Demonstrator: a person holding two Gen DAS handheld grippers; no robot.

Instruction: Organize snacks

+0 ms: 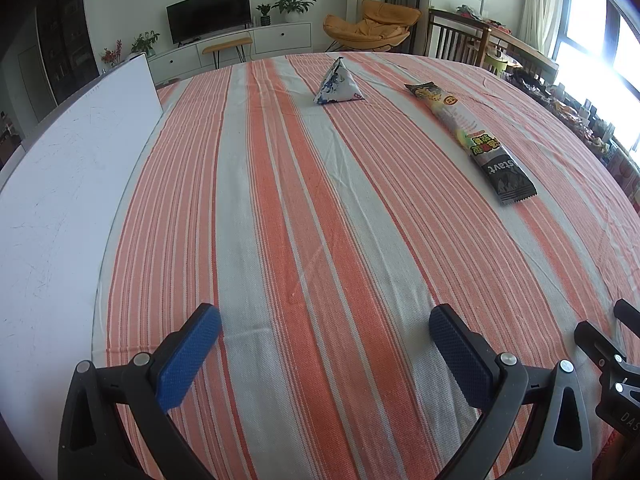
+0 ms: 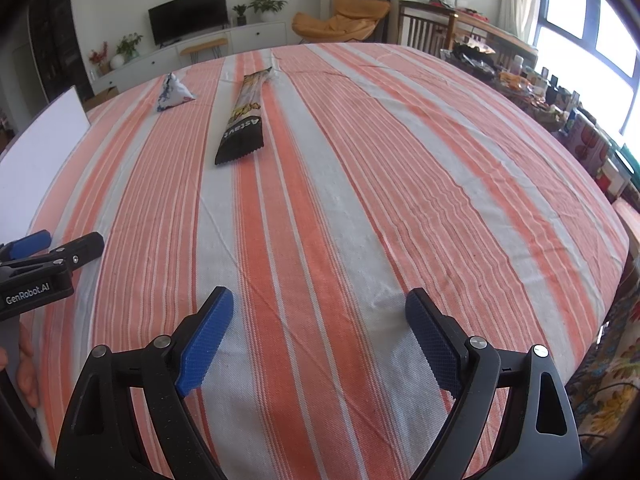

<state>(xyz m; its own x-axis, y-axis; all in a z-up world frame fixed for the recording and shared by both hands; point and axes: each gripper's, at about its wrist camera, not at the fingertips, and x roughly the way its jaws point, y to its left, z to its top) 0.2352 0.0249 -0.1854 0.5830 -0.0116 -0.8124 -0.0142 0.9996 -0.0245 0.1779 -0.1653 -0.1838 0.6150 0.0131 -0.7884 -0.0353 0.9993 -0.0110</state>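
Both grippers, left gripper (image 1: 325, 332) and right gripper (image 2: 319, 322), low, level, apparently empty-jawed.

L hand-held gripper (image 1: 325, 344): jaws wide apart, nothing held | R hand-held gripper (image 2: 319, 334): same, side by side

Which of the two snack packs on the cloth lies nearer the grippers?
The long flat black-ended snack bar; the white-and-blue pyramid pouch sits farther back, left of it.

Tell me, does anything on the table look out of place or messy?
Nothing spilled or damaged. The two snacks, a pyramid pouch and a long packet, just lie loose on the striped cloth, apart and at different angles.
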